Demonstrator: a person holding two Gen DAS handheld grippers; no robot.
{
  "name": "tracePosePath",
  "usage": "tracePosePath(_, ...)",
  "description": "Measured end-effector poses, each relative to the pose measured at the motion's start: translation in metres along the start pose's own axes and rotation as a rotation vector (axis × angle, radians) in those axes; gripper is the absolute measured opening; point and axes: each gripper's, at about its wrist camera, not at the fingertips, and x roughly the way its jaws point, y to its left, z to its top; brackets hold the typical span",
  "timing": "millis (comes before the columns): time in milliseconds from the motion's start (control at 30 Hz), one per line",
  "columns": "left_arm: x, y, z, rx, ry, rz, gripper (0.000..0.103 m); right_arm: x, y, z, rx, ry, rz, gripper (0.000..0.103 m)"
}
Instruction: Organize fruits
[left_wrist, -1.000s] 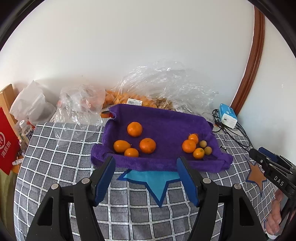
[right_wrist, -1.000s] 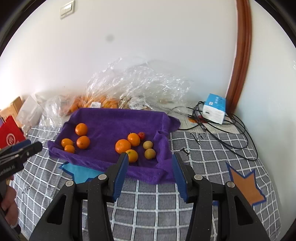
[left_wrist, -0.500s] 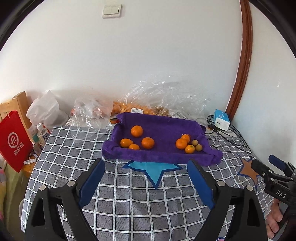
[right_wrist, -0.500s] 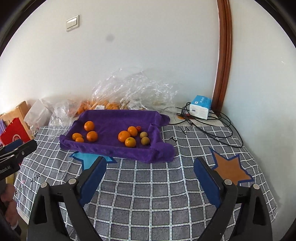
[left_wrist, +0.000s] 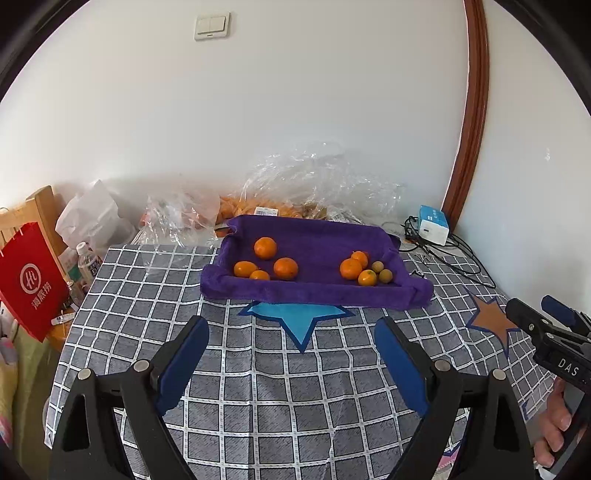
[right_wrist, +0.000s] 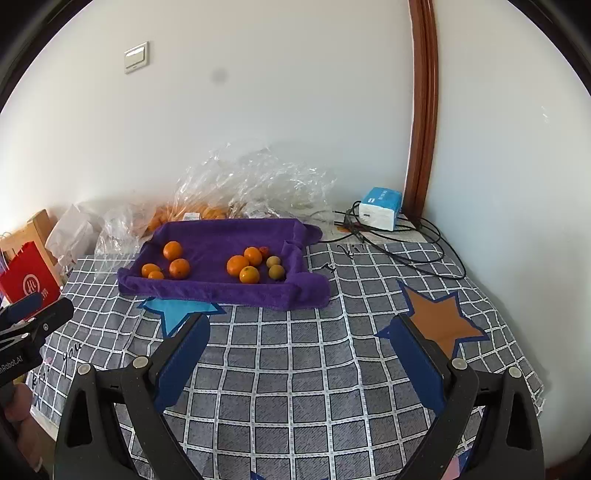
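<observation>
Both grippers have pulled back from the purple towel tray (left_wrist: 317, 291) and spread wide.

Left gripper (left_wrist: 291, 347) and right gripper (right_wrist: 299, 343) hover empty over the checked tablecloth (right_wrist: 295, 369); oranges (left_wrist: 285, 268) and small longans (right_wrist: 276, 272) lie in the tray toward the table's far edge, well ahead.

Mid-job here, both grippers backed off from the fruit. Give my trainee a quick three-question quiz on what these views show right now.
1. True or false: the left gripper is shut on an orange.
2. Multiple choice: the purple towel tray holds its fruit as A) one pile in the middle, B) two separate groups, C) a single row along the back wall.
3. Fill in: the two small yellowish-brown fruits lie in the group nearer the ____ star patch.

Key
1. False. Its jaws stand wide apart and empty, as do those of the right gripper.
2. B. Four oranges on the left, a mixed cluster on the right.
3. Orange.
</observation>
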Motion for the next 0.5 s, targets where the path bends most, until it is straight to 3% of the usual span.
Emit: tracePosePath(500,-0.0018,0.0033,0.0021,-0.012,-0.002,0.012,0.091,-0.0050,-0.0009,-0.0012,-0.011,-0.014,-0.018,0.097)
